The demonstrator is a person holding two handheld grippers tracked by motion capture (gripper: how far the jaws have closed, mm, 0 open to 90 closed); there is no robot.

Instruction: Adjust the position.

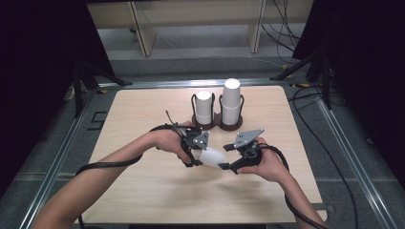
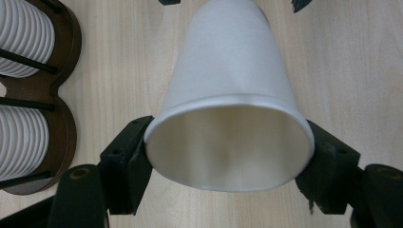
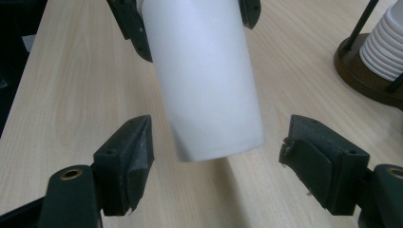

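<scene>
A white paper cup (image 1: 212,156) lies on its side in mid-air between my two grippers, just above the wooden table (image 1: 143,191). My left gripper (image 1: 198,160) is shut on the cup's open rim. In the left gripper view its pads press both sides of the cup (image 2: 228,95), whose mouth faces the camera. My right gripper (image 1: 224,164) stands open around the cup's closed bottom end. In the right gripper view a gap shows between each pad and the cup (image 3: 204,80), whose bottom end sits between the fingers of the right gripper (image 3: 216,152).
A dark wooden two-post holder (image 1: 217,121) stands behind the hands with two stacks of white cups, a shorter stack (image 1: 204,107) and a taller stack (image 1: 230,100). The holder (image 2: 66,118) lies close to the left gripper's left side. Cables trail off the table's right edge.
</scene>
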